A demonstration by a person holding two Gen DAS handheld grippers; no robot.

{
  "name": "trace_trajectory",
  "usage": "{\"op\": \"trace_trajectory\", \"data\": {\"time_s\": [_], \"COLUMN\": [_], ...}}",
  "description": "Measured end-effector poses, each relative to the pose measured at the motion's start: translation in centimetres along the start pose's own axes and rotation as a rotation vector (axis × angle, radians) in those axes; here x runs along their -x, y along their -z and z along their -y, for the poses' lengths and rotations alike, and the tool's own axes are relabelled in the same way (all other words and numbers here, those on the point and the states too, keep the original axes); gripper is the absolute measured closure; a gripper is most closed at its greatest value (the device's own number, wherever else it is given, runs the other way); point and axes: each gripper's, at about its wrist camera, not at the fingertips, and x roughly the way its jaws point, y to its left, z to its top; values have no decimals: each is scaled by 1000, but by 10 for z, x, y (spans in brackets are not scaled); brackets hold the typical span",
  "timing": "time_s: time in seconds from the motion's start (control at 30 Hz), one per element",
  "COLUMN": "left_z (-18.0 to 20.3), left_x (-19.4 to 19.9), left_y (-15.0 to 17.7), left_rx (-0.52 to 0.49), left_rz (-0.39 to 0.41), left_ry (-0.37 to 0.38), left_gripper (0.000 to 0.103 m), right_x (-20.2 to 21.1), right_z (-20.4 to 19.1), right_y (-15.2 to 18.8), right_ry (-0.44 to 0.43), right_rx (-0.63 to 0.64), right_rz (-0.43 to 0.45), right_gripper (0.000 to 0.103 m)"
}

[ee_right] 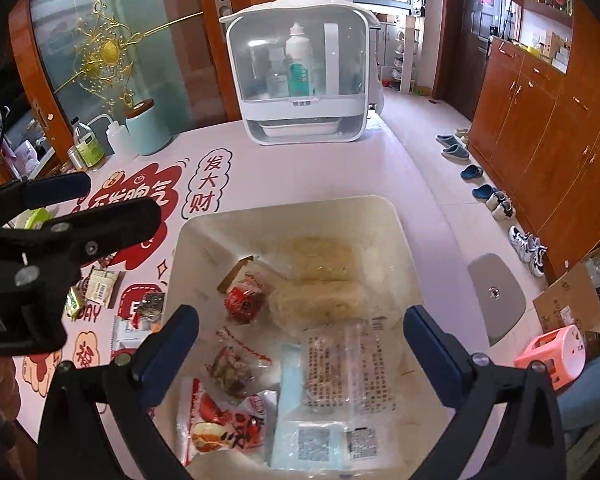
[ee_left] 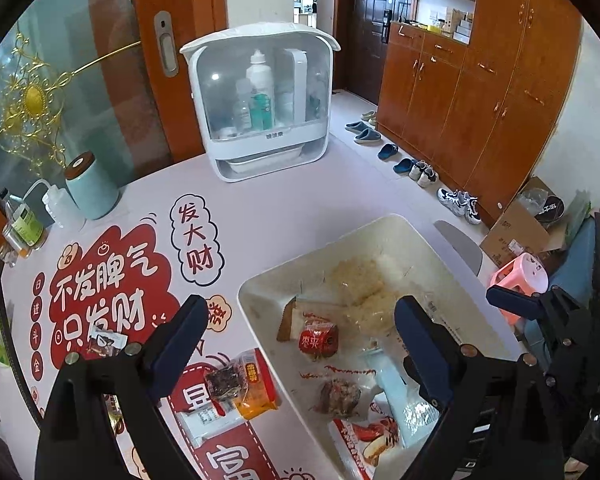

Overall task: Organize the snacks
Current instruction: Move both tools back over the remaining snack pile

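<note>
A white bin holds several wrapped snacks: pale rice cakes, a red round pack, a brown pack, a red-and-white pack. My left gripper is open and empty, straddling the bin's left wall. My right gripper is open and empty over the bin; it also shows in the left wrist view. Loose snacks lie left of the bin: an orange pack, a dark square pack, a white pack.
The table has a red-and-pink printed cover. At the back stand a white storage box with bottles, a teal jar and small bottles. Right of the table: a grey stool, pink stool, shoes, cabinets.
</note>
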Motion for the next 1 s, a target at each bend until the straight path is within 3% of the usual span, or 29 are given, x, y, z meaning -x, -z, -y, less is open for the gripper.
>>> {"op": "trace_trajectory", "data": {"time_s": [0.27,0.6,1.0], "left_z": [-17,-61,-149], "left_x": [25,61,97], "left_y": [22,77,158], "left_rx": [-4,14,107], "left_rz": [16,-2,-63], "left_ry": [-11,-25,-80], "left_gripper": [9,9,9], "right_x": [10,25,28], "right_z": [-14,-48,-125], "right_y": [8,30,64], "right_ry": [-17,-51,-94], "right_rx": [-32,-64,-45], "right_rz": [-6,-31,-81], "right_gripper": [0,0,0]}}
